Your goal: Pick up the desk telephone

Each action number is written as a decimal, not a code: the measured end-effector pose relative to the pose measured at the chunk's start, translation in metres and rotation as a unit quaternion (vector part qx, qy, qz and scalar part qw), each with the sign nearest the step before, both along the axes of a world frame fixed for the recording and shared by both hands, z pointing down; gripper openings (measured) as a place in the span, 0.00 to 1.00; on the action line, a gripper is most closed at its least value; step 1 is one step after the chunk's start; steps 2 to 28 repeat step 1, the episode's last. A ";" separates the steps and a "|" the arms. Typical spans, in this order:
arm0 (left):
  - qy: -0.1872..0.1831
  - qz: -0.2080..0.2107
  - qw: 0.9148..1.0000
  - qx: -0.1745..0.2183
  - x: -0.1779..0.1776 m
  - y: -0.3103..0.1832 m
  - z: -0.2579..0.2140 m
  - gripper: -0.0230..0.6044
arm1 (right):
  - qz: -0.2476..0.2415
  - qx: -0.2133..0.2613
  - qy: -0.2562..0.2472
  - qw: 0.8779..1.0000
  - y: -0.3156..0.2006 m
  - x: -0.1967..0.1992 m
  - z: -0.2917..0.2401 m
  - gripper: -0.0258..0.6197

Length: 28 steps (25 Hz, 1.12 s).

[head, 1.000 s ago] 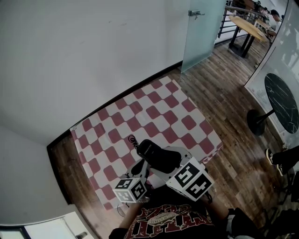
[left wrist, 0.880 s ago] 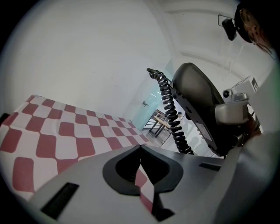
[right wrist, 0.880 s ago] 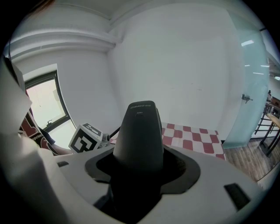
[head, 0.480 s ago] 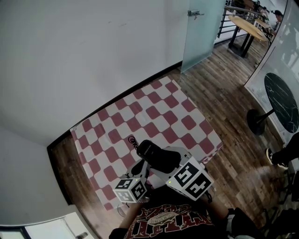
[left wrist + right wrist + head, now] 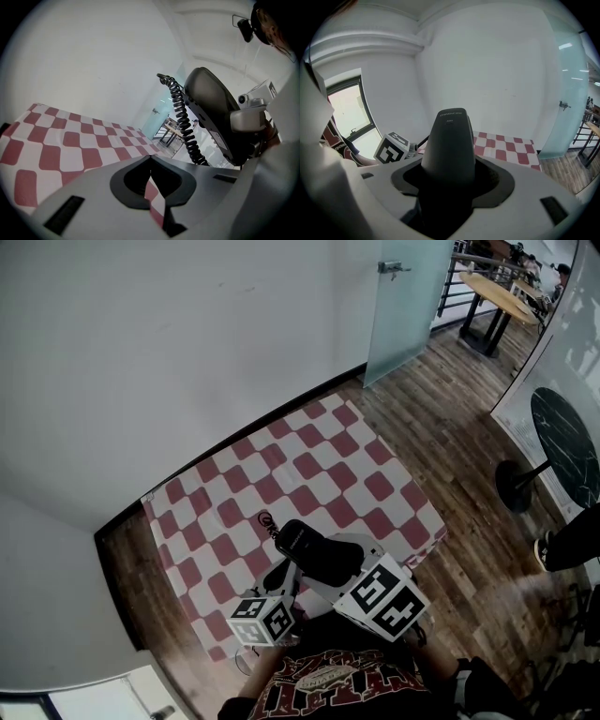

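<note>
The black telephone handset [image 5: 316,550] hangs over the front edge of the red-and-white checkered table [image 5: 309,460], with its coiled cord [image 5: 268,521] trailing to the left. My right gripper [image 5: 339,568] is shut on it. In the right gripper view the dark handset [image 5: 450,140] stands upright between the jaws of the right gripper [image 5: 449,176]. My left gripper [image 5: 279,577] sits just left of it, shut, with nothing held. In the left gripper view the left gripper [image 5: 151,178] shows only a thin slit, with the handset [image 5: 211,117] and cord [image 5: 183,124] to the right. The phone's base is hidden.
A white wall runs behind the table. A frosted glass door [image 5: 405,301] stands at the back right. On the wooden floor [image 5: 450,427] to the right stands a round dark pedestal table [image 5: 567,442], with a person's shoe [image 5: 544,554] near it.
Both grippers and the handset stay where they were. Only the person's foot at the right edge has shifted slightly.
</note>
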<state>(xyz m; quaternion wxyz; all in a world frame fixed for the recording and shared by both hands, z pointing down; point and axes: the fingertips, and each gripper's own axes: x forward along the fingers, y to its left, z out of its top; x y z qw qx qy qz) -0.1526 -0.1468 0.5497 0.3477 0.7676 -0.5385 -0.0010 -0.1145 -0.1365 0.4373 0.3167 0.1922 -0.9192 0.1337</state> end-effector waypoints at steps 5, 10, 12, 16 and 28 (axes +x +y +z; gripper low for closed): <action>0.000 0.000 1.000 0.000 0.000 0.000 0.000 0.05 | 0.000 -0.001 0.001 1.000 0.000 0.000 0.000 0.49; 0.000 0.000 1.000 0.000 0.000 0.000 0.000 0.05 | 0.000 -0.001 0.001 1.000 0.000 0.000 0.000 0.49; 0.000 0.000 1.000 0.000 0.000 0.000 0.000 0.05 | 0.000 -0.001 0.001 1.000 0.000 0.000 0.000 0.49; 0.000 0.000 1.000 0.000 0.000 0.000 0.000 0.05 | 0.000 -0.001 0.001 1.000 0.000 0.000 0.000 0.49; 0.000 0.000 1.000 0.000 0.000 0.000 0.000 0.05 | 0.000 -0.001 0.001 1.000 0.000 0.000 0.000 0.49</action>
